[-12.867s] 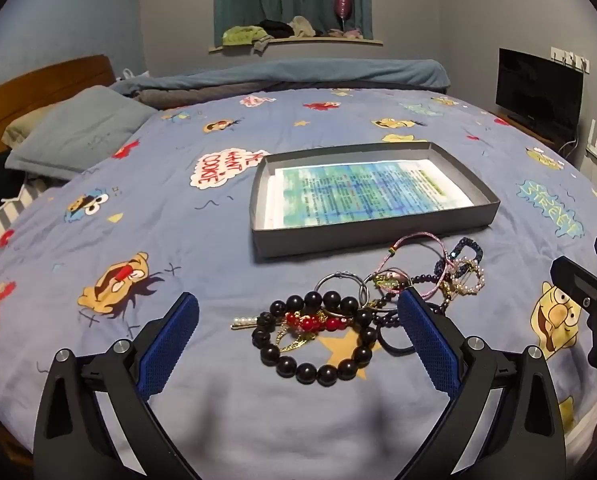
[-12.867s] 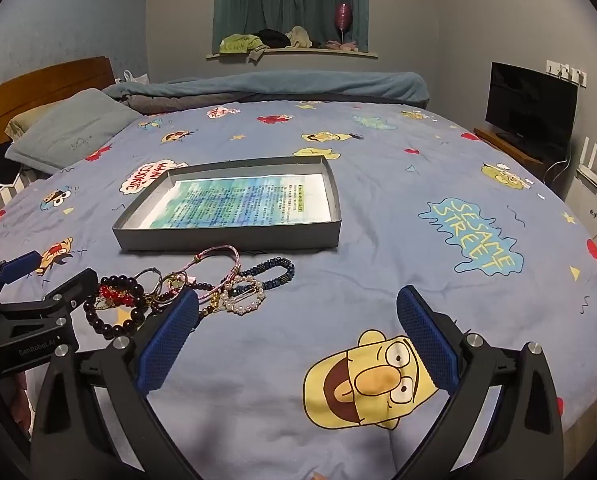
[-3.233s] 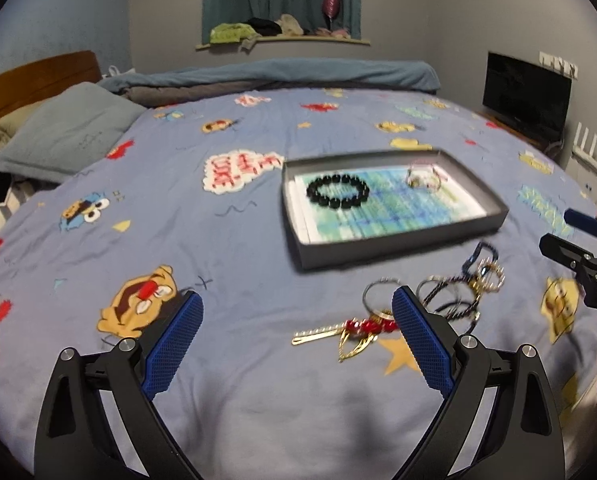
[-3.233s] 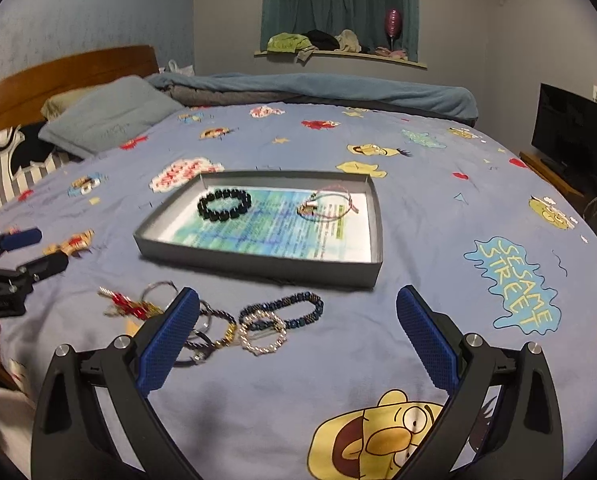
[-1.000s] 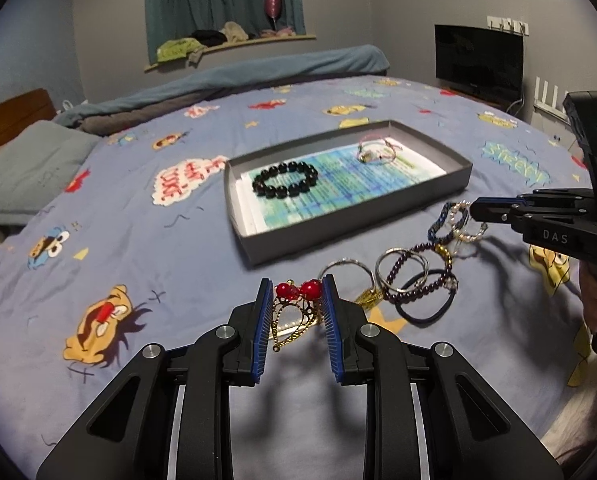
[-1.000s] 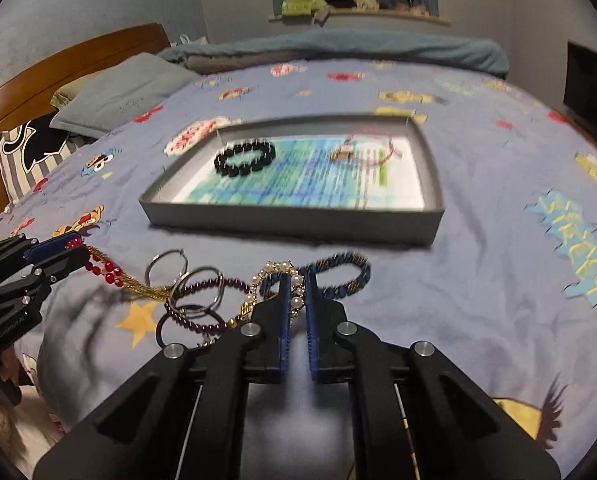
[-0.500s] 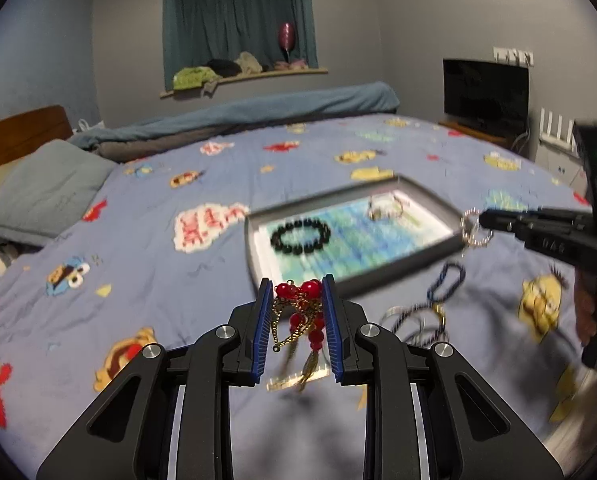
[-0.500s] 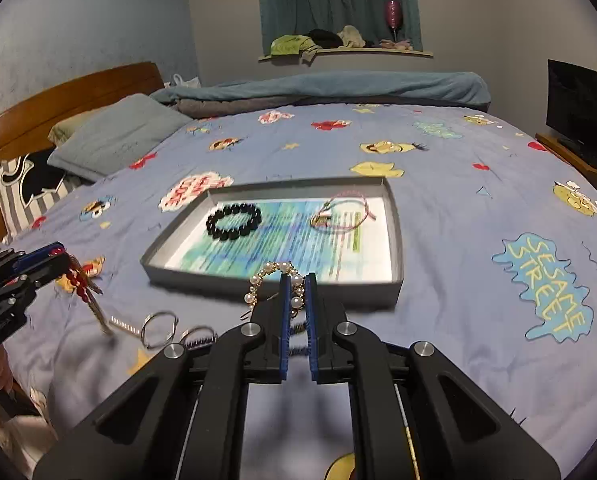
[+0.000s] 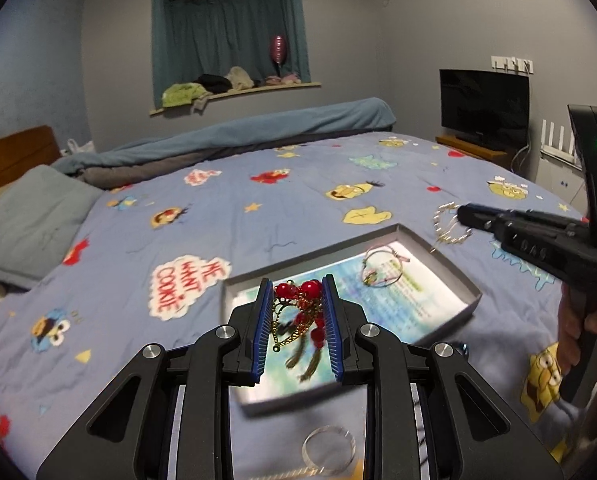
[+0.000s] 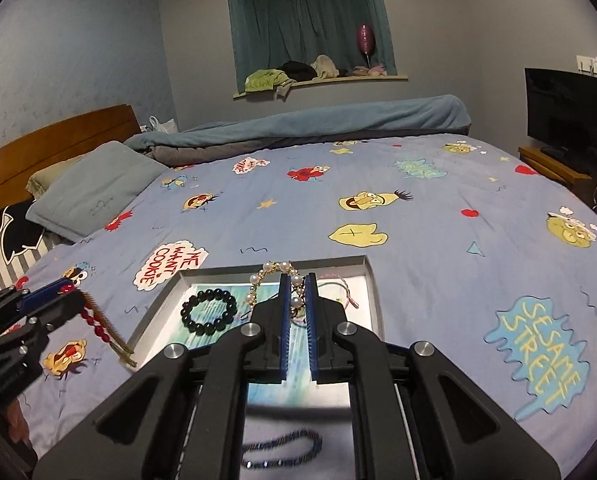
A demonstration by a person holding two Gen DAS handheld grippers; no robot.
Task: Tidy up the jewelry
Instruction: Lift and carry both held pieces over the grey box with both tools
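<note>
My left gripper [image 9: 296, 286] is shut on a red-bead and gold-chain ornament [image 9: 298, 312], whose tassels dangle above the near end of the grey tray [image 9: 454, 270]. My right gripper [image 10: 297, 278] is shut on a pearl bracelet [image 10: 272, 270], held above the same tray [image 10: 372, 280]. Inside the tray lie a black bead bracelet [image 10: 209, 312] and a pink cord bracelet [image 9: 382, 268]. From the right wrist view the left gripper [image 10: 64, 294] shows at the left edge with the red ornament [image 10: 98, 324] hanging from it. In the left wrist view the right gripper [image 9: 464, 214] carries the pearl bracelet [image 9: 448, 228] over the tray's far corner.
A dark beaded bracelet [image 10: 282, 448] and a silver ring [image 9: 328, 448] lie on the blue cartoon bedspread [image 10: 438, 216] in front of the tray. A pillow [image 10: 94, 192] and wooden headboard [image 10: 50, 140] are at the left, a television [image 10: 568, 120] at the right.
Both grippers have risen and moved forward over the tray, each carrying its piece. The ornament and the pearl bracelet have left the bedspread.
</note>
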